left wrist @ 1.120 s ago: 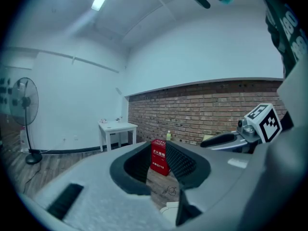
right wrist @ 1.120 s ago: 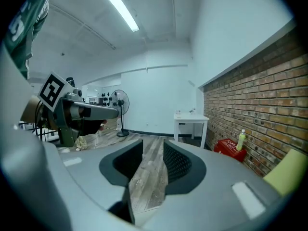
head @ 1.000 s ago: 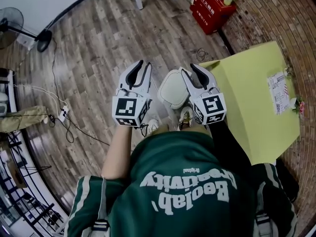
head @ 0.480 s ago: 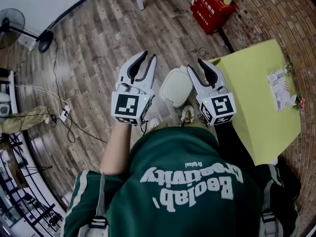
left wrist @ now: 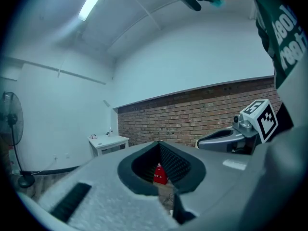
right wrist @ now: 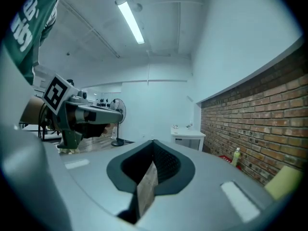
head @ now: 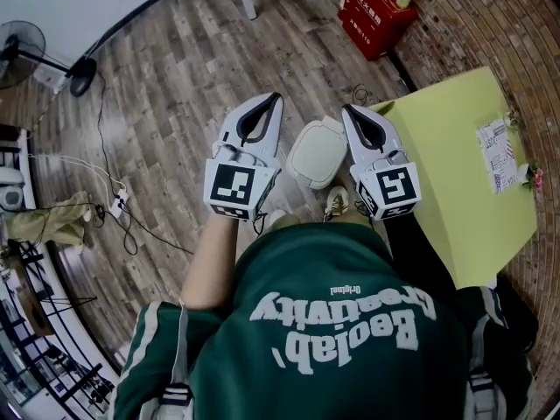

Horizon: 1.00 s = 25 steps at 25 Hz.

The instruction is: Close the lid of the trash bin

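Wooden floor lies under a standing person, and the white trash bin on it looks already closed, between the left claw and right claw, both just snapped shut, empty; likely only withdrawing remains.
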Available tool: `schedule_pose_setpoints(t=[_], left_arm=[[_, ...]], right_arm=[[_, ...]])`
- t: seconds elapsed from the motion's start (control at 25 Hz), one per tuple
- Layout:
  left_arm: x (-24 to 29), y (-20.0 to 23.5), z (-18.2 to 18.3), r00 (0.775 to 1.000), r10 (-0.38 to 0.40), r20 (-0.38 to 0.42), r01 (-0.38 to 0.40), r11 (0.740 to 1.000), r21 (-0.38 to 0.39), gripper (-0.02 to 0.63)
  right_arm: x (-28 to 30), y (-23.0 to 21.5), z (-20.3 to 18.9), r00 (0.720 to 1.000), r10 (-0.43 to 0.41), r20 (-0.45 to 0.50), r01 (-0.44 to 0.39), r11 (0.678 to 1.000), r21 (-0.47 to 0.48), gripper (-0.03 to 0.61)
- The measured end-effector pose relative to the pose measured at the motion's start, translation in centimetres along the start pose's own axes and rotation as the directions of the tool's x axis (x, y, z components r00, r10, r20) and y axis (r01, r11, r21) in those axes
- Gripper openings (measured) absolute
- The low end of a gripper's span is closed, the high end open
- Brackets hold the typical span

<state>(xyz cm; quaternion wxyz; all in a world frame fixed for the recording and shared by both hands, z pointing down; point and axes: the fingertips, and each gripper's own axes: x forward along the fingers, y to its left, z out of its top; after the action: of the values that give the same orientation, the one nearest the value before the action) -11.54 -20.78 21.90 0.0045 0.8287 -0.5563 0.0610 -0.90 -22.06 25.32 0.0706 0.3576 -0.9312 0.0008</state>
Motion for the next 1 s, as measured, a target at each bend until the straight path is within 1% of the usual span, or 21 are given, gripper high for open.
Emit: schedule_pose_setpoints(t=[0.12,0.28,0.56,0.72,1.0], left_arm=[[-0.2,0.1,-0.4,1.0,-0.011,-0.009,0.011,1.0,-0.005,0.008],[-0.1,0.0,-0.7,1.0,-0.01,-0.018,0.011,1.0,0.002,0.008],[0.0,0.2,-0.5,1.0,-0.009,-0.009,0.009,1.0,0.005,0.008],[0.2,0.1,-0.5,1.0,-0.006,-0.005,0.006,1.0,0.007,0.008],[0.3,0.4,-0.1,1.0,-0.006,-0.002,0.006,1.0,0.003,0.008]], right_arm=[[-0.1,0.6,0.5,0.999,0.027,0.024,-0.027,1.0,0.014,0.012],[-0.1,0.6,0.4,0.999,0.033,0.029,-0.033,0.999,0.009,0.012],[-0.3,0.4,0.3,1.0,0.007,0.013,-0.006,1.0,-0.024,0.012],[-0.5,-0.4,0.1,1.0,-0.011,0.017,0.011,1.0,-0.012,0.012],[-0.3,-0.1,0.2,1.0,-0.007,0.01,0.007,1.0,-0.008,0.012]])
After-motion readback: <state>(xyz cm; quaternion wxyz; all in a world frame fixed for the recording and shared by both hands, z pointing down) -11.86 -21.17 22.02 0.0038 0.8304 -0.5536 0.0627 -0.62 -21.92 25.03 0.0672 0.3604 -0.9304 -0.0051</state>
